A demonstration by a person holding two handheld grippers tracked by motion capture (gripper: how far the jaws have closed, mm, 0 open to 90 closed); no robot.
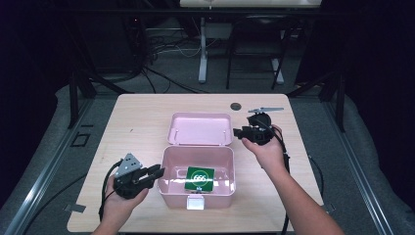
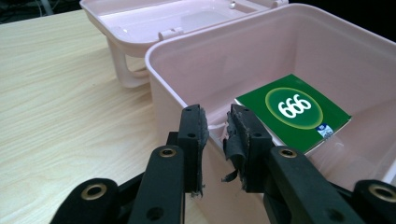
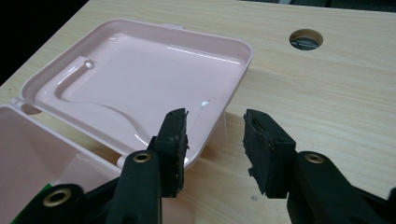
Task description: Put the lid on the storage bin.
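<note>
Two claws worked around the pink box (image 1: 197, 182), which sat open near the front edge of the worktop (image 1: 137, 122). Its lid (image 1: 199, 129) lay flung back flat behind it, inner side up. Inside the box, on the floor toward its right side, lay a green card (image 1: 199, 178) printed with "666" in white, flat and face up.

At the box's left wall hovered the left claw (image 1: 157, 172), held in the person's left hand (image 1: 120, 203). In the left gripper view its jaws stood only narrowly parted, straddling the box's near rim (image 2: 177, 95); whether the pads were actually pressing the wall could not be told. Worn padding hung ragged from the pads.

Off the box's far right corner, beside the lid's right edge, was the right claw (image 1: 238, 131), carried in the right hand (image 1: 266, 149) and pointing in toward the lid. In the right gripper view its jaws stood well apart with nothing between them, one pad (image 3: 175, 140) over the lid's corner, the other over bare wood. Beyond the lid, a round cable hole (image 3: 306, 38) pierced the worktop.
</note>
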